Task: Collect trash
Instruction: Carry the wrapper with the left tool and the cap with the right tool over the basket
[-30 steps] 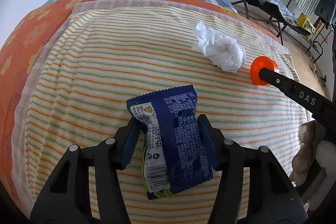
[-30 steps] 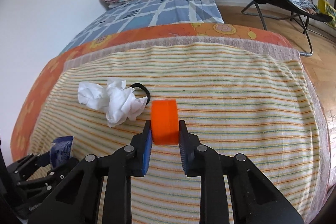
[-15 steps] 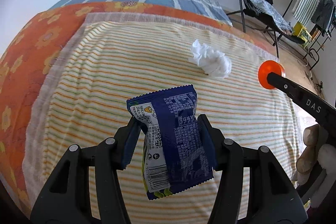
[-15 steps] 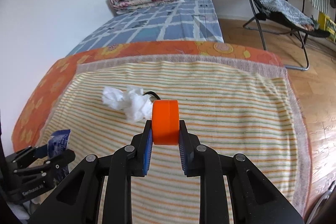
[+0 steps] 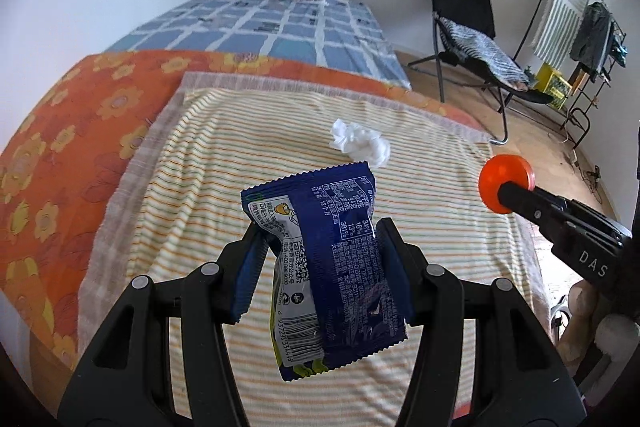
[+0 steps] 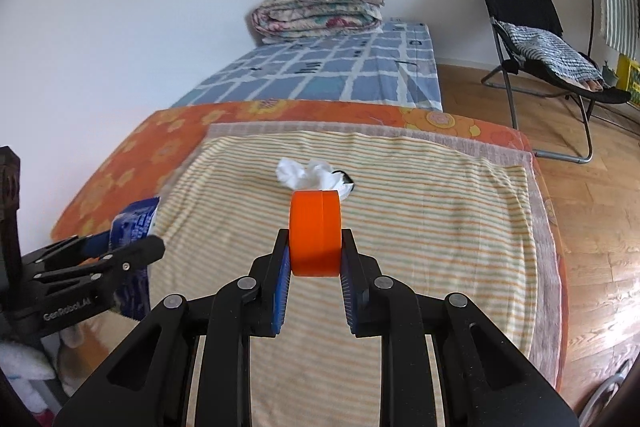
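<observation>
The blue snack wrapper [image 5: 332, 263] hangs long axis upright, clamped mid-width in the left gripper [image 5: 320, 259] above the striped bed cover [image 5: 440, 227] — the right gripper [image 6: 315, 259], nearly closed, pinches an orange cap [image 6: 315, 231] on edge — crumpled tissue [image 5: 362, 143] lies beyond.

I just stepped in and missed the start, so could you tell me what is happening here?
A person is clearing trash off a bed with two handheld grippers. The left gripper holds a blue snack wrapper between its fingers, and the right gripper clamps an orange cap. A crumpled white tissue lies on the striped towel, not yet collected.
</observation>
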`<control>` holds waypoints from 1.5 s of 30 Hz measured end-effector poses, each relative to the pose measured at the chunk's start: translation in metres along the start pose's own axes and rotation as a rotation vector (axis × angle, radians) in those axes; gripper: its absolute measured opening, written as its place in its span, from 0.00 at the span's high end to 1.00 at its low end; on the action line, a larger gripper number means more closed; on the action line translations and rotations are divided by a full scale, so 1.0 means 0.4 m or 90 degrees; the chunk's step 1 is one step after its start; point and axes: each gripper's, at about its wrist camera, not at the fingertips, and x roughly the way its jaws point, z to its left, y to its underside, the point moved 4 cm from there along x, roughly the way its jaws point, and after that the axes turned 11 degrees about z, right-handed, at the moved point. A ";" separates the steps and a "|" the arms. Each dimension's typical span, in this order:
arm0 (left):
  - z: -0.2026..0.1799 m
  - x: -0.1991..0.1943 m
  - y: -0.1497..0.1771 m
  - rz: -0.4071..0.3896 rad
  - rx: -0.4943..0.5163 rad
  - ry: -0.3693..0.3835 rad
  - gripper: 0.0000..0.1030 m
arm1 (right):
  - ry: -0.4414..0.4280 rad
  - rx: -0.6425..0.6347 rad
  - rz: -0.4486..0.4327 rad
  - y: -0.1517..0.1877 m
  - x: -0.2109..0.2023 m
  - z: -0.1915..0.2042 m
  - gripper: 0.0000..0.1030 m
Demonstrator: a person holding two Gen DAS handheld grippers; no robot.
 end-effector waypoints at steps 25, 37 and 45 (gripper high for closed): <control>-0.011 -0.149 0.292 0.012 0.070 0.022 0.45 | -0.103 -0.078 0.025 0.341 -0.199 0.151 0.80; -0.005 -0.101 0.466 0.093 0.082 0.030 0.45 | -0.116 -0.084 0.111 0.513 -0.151 0.158 0.80; -0.021 -0.072 0.551 0.135 0.091 0.036 0.45 | -0.119 -0.082 0.148 0.584 -0.127 0.158 0.80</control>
